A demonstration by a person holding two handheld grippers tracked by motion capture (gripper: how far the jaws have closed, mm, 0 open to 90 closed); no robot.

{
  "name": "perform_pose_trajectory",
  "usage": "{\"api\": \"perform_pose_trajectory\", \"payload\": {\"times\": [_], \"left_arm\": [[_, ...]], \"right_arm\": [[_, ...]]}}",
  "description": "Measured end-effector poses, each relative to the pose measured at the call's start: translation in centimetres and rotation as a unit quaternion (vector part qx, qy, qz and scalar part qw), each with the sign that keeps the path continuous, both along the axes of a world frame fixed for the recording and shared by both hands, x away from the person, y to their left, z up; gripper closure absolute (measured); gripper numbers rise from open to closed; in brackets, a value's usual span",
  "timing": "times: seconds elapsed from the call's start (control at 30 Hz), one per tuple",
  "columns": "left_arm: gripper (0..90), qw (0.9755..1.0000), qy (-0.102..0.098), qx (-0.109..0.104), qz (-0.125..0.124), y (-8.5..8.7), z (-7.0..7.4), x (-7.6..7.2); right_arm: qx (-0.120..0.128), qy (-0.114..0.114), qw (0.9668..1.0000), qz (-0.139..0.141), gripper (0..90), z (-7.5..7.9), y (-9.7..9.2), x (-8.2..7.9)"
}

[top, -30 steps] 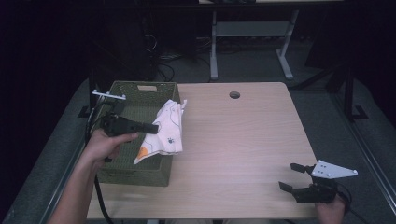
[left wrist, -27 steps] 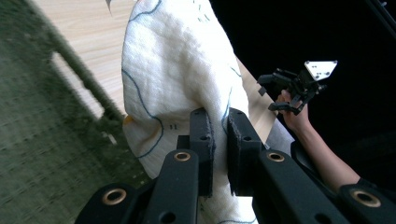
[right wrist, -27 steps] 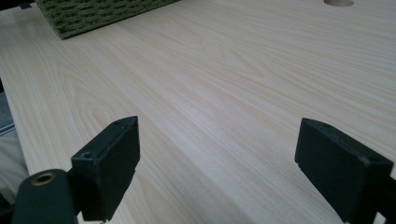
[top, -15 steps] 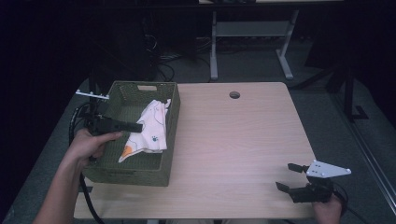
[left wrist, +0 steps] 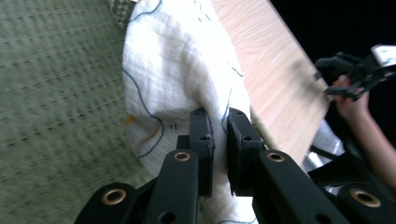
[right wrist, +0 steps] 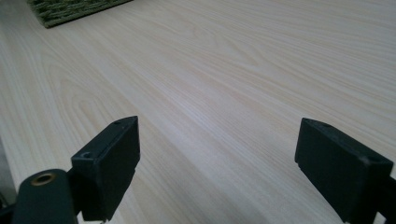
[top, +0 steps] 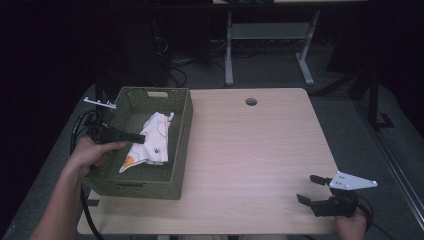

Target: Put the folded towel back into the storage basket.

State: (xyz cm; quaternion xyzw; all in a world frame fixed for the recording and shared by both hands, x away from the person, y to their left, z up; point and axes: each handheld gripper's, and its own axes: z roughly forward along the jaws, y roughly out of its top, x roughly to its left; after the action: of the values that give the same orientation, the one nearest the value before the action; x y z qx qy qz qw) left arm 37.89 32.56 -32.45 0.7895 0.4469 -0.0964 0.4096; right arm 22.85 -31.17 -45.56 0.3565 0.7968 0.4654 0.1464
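Observation:
A white cloth (top: 150, 142) with blue lines and an orange patch lies inside the green woven basket (top: 182, 145) at the table's left. My left gripper (top: 140, 137) reaches in over the basket's left wall, its jaws shut on a fold of the white cloth (left wrist: 182, 79); in the left gripper view the left gripper (left wrist: 219, 123) pinches the fabric tightly. My right gripper (top: 310, 189) rests low at the table's front right corner, open, with nothing between its jaws. In the right gripper view the right gripper (right wrist: 217, 158) faces bare wood.
The light wooden table (top: 250, 150) has a round cable hole (top: 251, 101) near its far edge. A corner of the basket (right wrist: 70, 9) appears far off in the right gripper view. Desk legs and cables stand on the dark floor behind.
My left gripper has drawn the cloth leftward and down, from draped over the basket's right wall to lying inside it. The right gripper has barely shifted.

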Motion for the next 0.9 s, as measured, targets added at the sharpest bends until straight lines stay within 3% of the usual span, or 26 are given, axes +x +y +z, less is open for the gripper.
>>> {"api": "perform_pose_trajectory", "payload": {"times": [0.13, 0.23, 0.27, 0.3, 0.33, 0.37, 0.43, 0.53, 0.77, 0.8, 0.83, 0.9], "left_arm": [[82.3, 0.9996, 0.010, 0.025, -0.010, -0.3, -1.0, 0.8], [82.2, 0.9968, -0.012, 0.075, -0.027, -0.7, -1.6, 1.4], [79.8, 0.9932, -0.035, 0.107, -0.030, -0.9, -1.7, 1.6], [69.0, 0.9883, -0.056, 0.141, -0.016, -1.2, -1.8, 1.7], [56.6, 0.9822, -0.064, 0.177, 0.009, -1.5, -2.0, 2.0], [55.1, 0.9774, -0.067, 0.200, 0.007, -1.6, -2.0, 2.2], [55.1, 0.9741, -0.067, 0.216, 0.005, -2.1, -2.2, 2.4], [55.2, 0.9736, -0.056, 0.221, -0.002, -3.0, -2.8, 2.6], [58.5, 0.9717, -0.008, 0.233, -0.039, -4.6, -5.1, 3.1], [59.8, 0.9683, 0.000, 0.244, -0.055, -4.8, -5.5, 3.1], [61.5, 0.9683, 0.000, 0.244, -0.055, -4.8, -5.5, 3.1], [62.7, 0.9603, 0.021, 0.266, -0.081, -6.0, -6.7, 3.1]], "right_arm": [[0.001, 0.005, 1.0000, -0.005, 13.5, -0.1, -0.2, 0.0], [0.002, 0.006, 0.9999, -0.009, 13.5, -0.2, -0.4, 0.2], [0.002, 0.007, 0.9999, -0.009, 13.5, -0.2, -0.4, 0.2], [0.003, 0.008, 0.9999, -0.009, 13.5, -0.2, -0.4, 0.2], [0.001, 0.009, 0.9999, -0.009, 13.5, -0.3, -0.4, 0.3], [0.000, 0.009, 0.9999, -0.009, 13.5, -0.3, -0.4, 0.4], [-0.001, 0.010, 0.9999, -0.007, 13.5, -0.3, -0.4, 0.4], [0.000, 0.011, 0.9999, -0.004, 13.5, -0.3, -0.4, 0.2], [0.005, 0.006, 1.0000, -0.002, 13.5, -0.1, -0.6, 0.2], [0.005, 0.007, 1.0000, -0.001, 13.5, -0.1, -0.6, 0.2], [0.005, 0.007, 1.0000, -0.001, 13.5, -0.1, -0.6, 0.2], [0.003, 0.007, 1.0000, -0.002, 13.5, -0.2, -0.6, 0.2]]}}
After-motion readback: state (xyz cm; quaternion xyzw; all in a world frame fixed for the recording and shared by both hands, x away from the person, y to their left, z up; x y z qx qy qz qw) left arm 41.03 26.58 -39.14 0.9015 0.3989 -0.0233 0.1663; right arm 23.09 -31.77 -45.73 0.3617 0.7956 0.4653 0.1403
